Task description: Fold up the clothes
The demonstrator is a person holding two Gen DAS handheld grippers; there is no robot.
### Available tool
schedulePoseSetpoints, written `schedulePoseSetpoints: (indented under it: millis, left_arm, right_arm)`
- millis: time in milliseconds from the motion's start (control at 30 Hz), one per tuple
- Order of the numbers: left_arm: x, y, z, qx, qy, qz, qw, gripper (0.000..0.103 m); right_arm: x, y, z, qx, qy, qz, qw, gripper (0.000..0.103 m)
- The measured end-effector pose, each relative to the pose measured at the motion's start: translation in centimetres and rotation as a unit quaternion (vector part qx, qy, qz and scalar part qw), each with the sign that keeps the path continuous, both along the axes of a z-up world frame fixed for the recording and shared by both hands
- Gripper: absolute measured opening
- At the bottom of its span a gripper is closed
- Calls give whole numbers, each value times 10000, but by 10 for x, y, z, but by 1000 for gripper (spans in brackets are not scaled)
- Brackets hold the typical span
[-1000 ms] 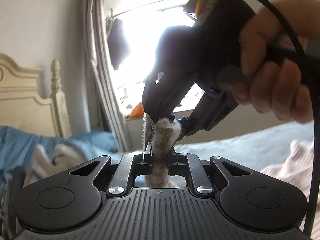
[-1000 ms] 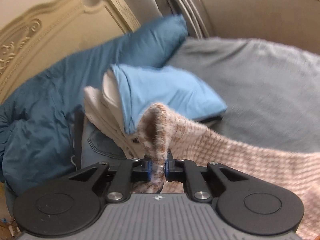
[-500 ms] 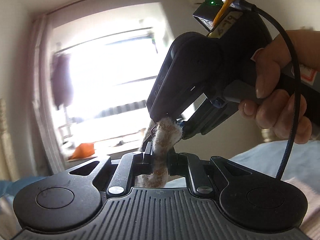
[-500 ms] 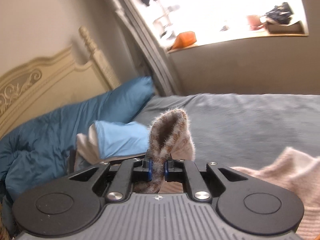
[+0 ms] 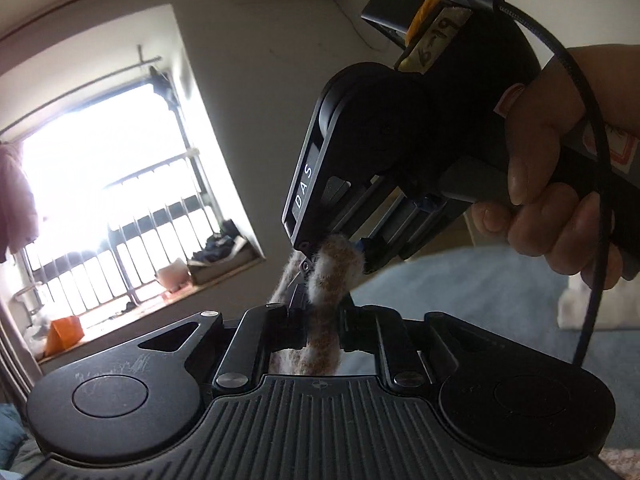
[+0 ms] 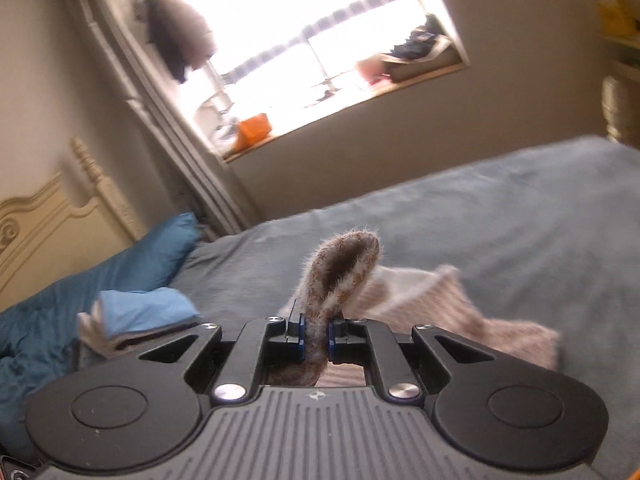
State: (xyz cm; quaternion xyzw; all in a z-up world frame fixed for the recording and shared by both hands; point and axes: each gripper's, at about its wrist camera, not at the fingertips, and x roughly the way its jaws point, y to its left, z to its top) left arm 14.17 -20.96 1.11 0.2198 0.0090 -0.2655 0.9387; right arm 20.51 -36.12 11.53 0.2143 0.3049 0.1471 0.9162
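Observation:
A fuzzy brown-and-cream knit garment [image 6: 420,304] trails over the bed, one edge lifted into both grippers. In the right wrist view my right gripper [image 6: 316,336] is shut on a rolled fold of it [image 6: 344,264], which stands up above the blue pads. In the left wrist view my left gripper [image 5: 320,320] has the same knit edge [image 5: 326,280] between its fingers; its jaws are opening but still touch the cloth. The right gripper [image 5: 332,250] pinches the edge just above and ahead of the left one, held by a hand [image 5: 560,200].
The grey-blue bed sheet [image 6: 480,220] spreads ahead and right. A folded stack topped with light blue cloth [image 6: 144,312] lies at left beside a dark blue duvet [image 6: 100,276] and cream headboard [image 6: 52,224]. A bright window [image 6: 320,40] has a cluttered sill.
Both views have swung away from the headboard and pillows toward the window. The grippers carried the pinched knit edge sideways across the bed, and the garment's body now trails to the right.

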Motion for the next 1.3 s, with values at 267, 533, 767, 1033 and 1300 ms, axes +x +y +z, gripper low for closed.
schedulePoseSetpoints:
  millis: [267,533,767,1033,1300]
  left_arm:
    - [27,29,-51,10,1727,61,9850,41]
    - [74,128,-50,-630,2221,1554,9605,44]
    - [93,133,-78,-283,2598,2202,9398,44]
    - [85,136,-84,-207,2508,2228,9418,45]
    - [73,140,-81,-317,2403,2056,9481,46]
  right_arm:
    - [12,-56,-116,297,881,-471,9946,9]
    - [13,-78,-141,760,598,-619,9934,9]
    - [14,-83,-182,690,1111,-697,9890,10]
    - [6,-82,-173,659,866,-622,9921,10]
    - [-12,-107,-166,386,896,-1403,9853,30]
